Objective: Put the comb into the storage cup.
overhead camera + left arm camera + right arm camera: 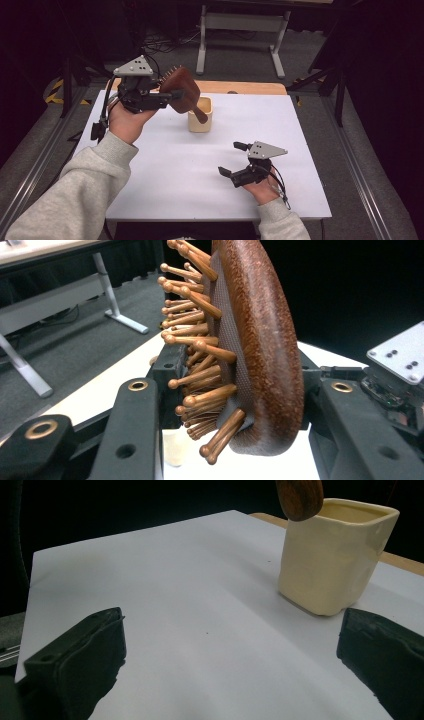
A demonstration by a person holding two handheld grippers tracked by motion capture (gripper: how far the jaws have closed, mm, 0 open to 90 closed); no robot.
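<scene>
1. At 10 o'clock in the high view, the left tongs (172, 94) pinch a wooden hairbrush (182, 90) above the white counter (165, 165), its handle dipping toward the cream cup (200, 121). At 5 o'clock, the right tongs (233, 159) stand spread.
2. In the left gripper view, the hairbrush (262, 340) stands clamped, bristles at 9 o'clock.
3. In the right gripper view, the cup (332, 555) sits at 2 o'clock, the brush handle tip (299, 497) above its rim.

Hairbrush (182, 91): reddish-brown wood, speckled grain; bristles (192, 347) lighter copper-brown, round-tipped; cushion grey-brown, fine mesh pattern.
Cup (200, 116): pale cream-yellow, glossy, plain, at 5 o'clock of brush.
Table (165, 165): white top, tan wood strip at 12 o'clock edge.
Left gripper (172, 94), right gripper (233, 160): black jaws, grey plates.
Sleeve (70, 195): light grey.
</scene>
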